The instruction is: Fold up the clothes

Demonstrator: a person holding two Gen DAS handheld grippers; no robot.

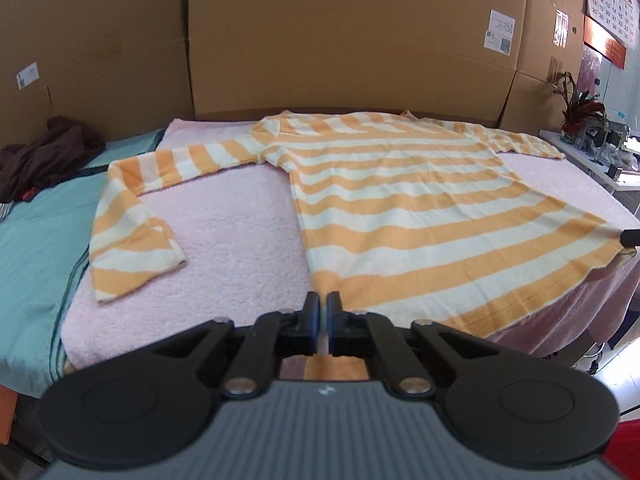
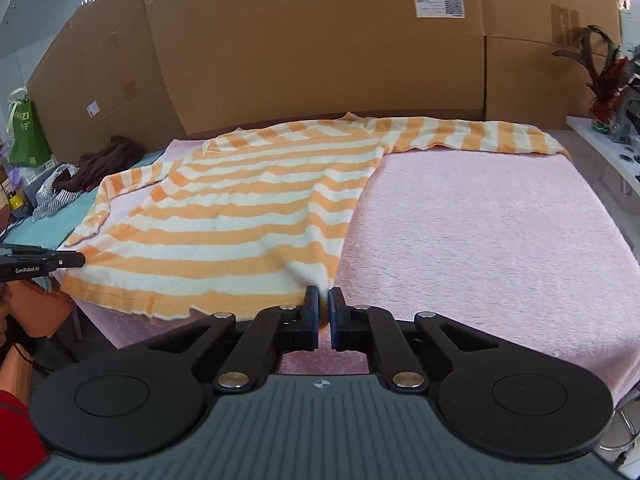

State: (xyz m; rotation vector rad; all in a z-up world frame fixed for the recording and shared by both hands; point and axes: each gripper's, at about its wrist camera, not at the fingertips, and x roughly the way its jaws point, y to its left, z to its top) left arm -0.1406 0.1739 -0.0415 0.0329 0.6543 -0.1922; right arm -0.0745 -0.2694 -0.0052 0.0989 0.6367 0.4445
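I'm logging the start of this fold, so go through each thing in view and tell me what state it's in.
Orange and cream striped long-sleeved shirt: spread flat, unfolded, hem at near edge.
Shirt's left-side sleeve: bent back towards the hem.
Pink fluffy towel: spread flat under the shirt.
Left claw: shut on a hem corner.
Right claw: shut on the other hem corner.
Dark brown garment: crumpled heap, unfolded.

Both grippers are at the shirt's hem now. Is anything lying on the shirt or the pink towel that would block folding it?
Nothing visible does. The striped shirt lies bare on the pink towel; the brown clothes sit off to the side, clear of it.
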